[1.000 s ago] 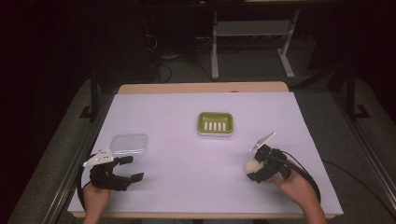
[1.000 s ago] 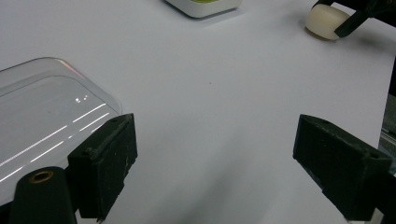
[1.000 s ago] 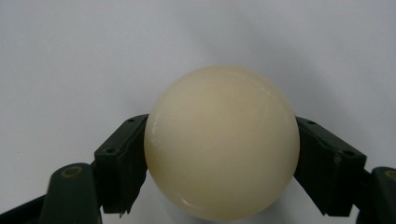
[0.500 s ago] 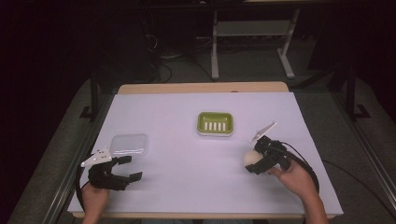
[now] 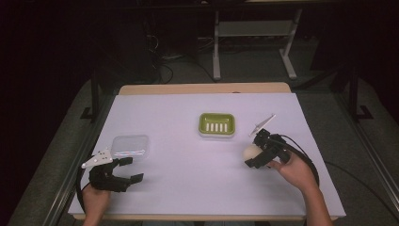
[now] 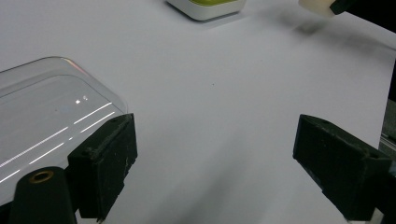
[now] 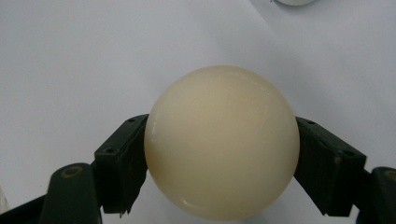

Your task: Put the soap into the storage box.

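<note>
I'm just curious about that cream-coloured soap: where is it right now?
The soap sits clamped between the right gripper's jaws, at the table's right side, just right of and nearer than the green soap dish.

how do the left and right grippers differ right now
The left gripper is open with nothing between its jaws; the right gripper is shut on a cream soap bar. The left sits beside the clear lid; the right is near the green soap dish. Both have black jaws.
</note>
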The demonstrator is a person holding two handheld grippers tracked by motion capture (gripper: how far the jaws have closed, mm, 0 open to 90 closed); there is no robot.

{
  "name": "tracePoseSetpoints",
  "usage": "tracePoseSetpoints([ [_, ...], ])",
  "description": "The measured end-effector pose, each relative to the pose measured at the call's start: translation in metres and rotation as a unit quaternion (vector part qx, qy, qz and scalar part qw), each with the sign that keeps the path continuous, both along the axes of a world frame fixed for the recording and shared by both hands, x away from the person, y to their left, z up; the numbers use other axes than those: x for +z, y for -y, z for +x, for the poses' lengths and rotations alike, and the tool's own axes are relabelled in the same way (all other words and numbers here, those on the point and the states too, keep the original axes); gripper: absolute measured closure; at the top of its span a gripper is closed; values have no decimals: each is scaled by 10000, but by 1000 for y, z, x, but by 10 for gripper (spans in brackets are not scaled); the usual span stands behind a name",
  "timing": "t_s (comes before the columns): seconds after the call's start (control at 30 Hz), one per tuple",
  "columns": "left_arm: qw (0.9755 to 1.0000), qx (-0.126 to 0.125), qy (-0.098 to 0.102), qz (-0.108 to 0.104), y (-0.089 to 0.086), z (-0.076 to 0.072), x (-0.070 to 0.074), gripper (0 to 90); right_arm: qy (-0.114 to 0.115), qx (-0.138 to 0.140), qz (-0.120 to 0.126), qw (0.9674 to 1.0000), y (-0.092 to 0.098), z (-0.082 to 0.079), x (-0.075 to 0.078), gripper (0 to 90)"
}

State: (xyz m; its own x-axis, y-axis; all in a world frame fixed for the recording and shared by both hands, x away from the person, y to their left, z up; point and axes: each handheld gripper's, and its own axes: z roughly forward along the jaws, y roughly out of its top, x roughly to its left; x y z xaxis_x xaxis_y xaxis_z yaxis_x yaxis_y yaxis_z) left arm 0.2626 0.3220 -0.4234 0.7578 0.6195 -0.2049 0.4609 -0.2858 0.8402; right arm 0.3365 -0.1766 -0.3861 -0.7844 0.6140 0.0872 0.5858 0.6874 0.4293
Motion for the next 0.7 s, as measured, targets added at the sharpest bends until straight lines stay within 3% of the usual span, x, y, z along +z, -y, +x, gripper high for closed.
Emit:
tracePoseSetpoints([
  [0.7,10000,21,-45,-38,0,-1,1,129,1,181,56,9998,-13,25,19,235],
])
